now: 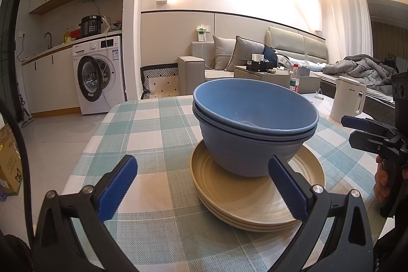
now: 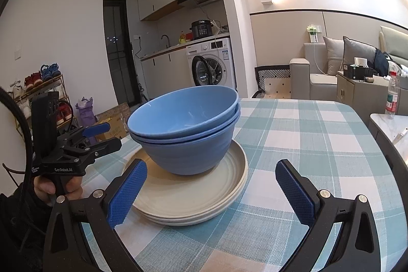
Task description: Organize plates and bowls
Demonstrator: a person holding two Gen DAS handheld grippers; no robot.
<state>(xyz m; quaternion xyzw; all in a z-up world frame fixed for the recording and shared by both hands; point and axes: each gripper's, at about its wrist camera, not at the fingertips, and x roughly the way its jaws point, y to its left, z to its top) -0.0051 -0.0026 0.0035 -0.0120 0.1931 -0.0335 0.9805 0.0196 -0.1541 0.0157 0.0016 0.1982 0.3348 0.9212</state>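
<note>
Washing machine [image 1: 98, 74], grey sofa [image 1: 216, 60]

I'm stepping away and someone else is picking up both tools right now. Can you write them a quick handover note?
Left tool: open, empty, low over the table in front of the stack.
Right tool: open, empty, also facing the stack.
Blue nested bowls sit on the stack of beige ribbed plates on the checked teal tablecloth.
Done: bowls and plates look gathered into one pile.
Left: possibly nothing; no other dishes show on the table.
</note>
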